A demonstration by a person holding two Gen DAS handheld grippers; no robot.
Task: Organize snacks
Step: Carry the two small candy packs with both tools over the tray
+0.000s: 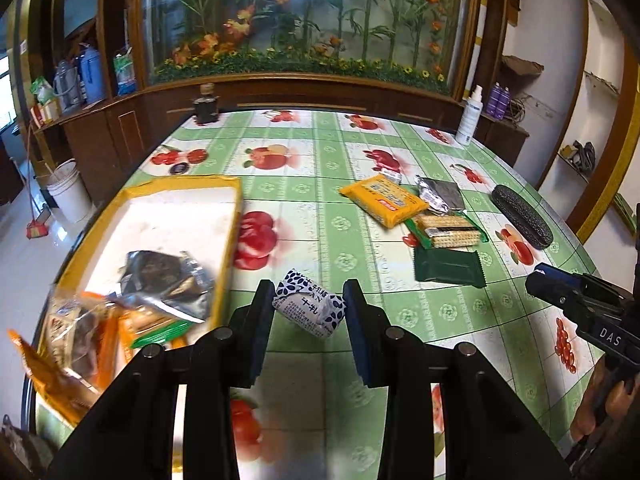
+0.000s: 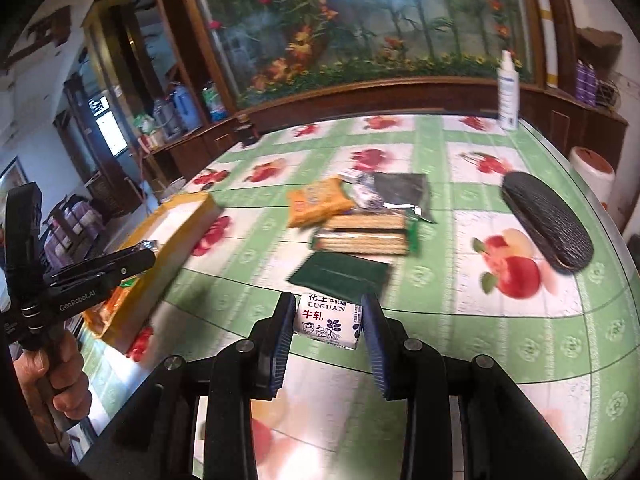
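My left gripper [image 1: 308, 304] is shut on a white-and-blue wrapped candy [image 1: 309, 307], held above the table beside the yellow box [image 1: 230, 216], which holds several snack packets [image 1: 160, 284]. My right gripper [image 2: 326, 320] is shut on a second white candy [image 2: 327, 321] labelled LUGUAN, just in front of a dark green packet [image 2: 340, 274]. Behind it lie cracker packs [image 2: 362, 234], an orange packet [image 2: 316, 202] and a silver-black packet [image 2: 402, 192]. The same pile shows in the left wrist view [image 1: 448, 230]. The box shows in the right wrist view [image 2: 176, 232].
A black glasses case [image 2: 546, 226] lies at the right of the table. A white spray bottle [image 2: 508, 92] stands at the far right edge, a dark jar [image 1: 206, 108] at the far left edge. A wooden cabinet with a floral panel [image 1: 304, 20] stands behind the table.
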